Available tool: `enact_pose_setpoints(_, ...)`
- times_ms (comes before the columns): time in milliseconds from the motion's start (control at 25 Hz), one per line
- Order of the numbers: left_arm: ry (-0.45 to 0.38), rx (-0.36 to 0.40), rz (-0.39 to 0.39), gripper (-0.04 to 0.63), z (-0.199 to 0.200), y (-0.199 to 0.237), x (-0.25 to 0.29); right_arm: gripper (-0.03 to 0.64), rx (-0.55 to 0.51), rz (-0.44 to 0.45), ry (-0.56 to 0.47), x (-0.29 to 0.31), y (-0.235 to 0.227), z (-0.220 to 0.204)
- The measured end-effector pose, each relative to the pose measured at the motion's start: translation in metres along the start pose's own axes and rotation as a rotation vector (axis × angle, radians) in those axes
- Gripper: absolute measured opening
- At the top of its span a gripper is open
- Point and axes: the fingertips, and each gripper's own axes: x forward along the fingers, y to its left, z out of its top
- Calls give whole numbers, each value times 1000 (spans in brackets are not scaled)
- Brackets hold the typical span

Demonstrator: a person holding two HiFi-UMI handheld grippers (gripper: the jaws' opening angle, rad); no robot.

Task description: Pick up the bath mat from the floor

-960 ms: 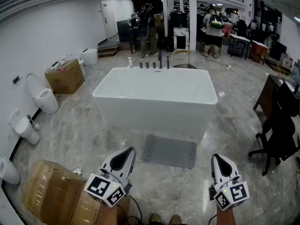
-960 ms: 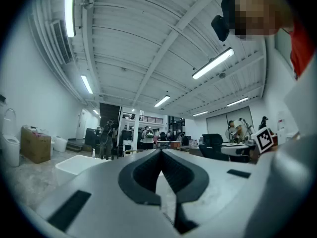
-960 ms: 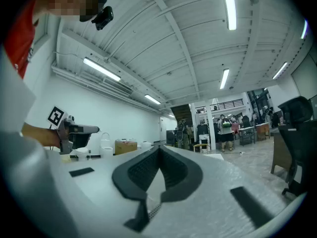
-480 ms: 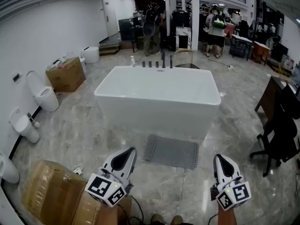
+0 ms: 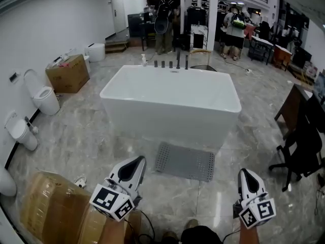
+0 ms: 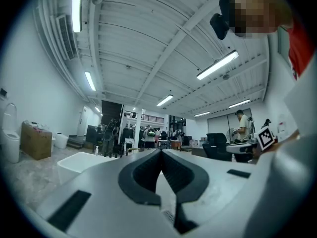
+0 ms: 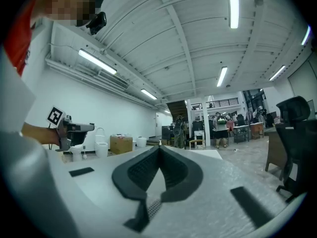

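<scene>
Bath mat (image 5: pixel 184 161) lies flat on the floor (image 5: pixel 86 136) by the bathtub (image 5: pixel 170 105), beyond my left gripper (image 5: pixel 138 160) and right gripper (image 5: pixel 246 172), fingers (image 6: pixel 141 175) closed on nothing

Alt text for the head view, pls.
Grey bath mat lies flat on the marble floor before a white bathtub. Left gripper and right gripper, both shut and empty, hover short of it.

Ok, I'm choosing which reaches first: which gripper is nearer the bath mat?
Left, seemingly. The left gripper hovers just off the left edge of the bath mat; the right gripper is farther out, past its right corner.
</scene>
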Motion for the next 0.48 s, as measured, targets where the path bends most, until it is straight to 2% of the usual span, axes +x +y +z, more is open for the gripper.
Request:
enact_pose_setpoints(280,17,4,21,11,-12,29,29,3,-12,-16,13,38,-19,-13)
enact_pose_setpoints(480,25,24,56,11,-20,54,72,3,-25,-14,2,86,-48,-23)
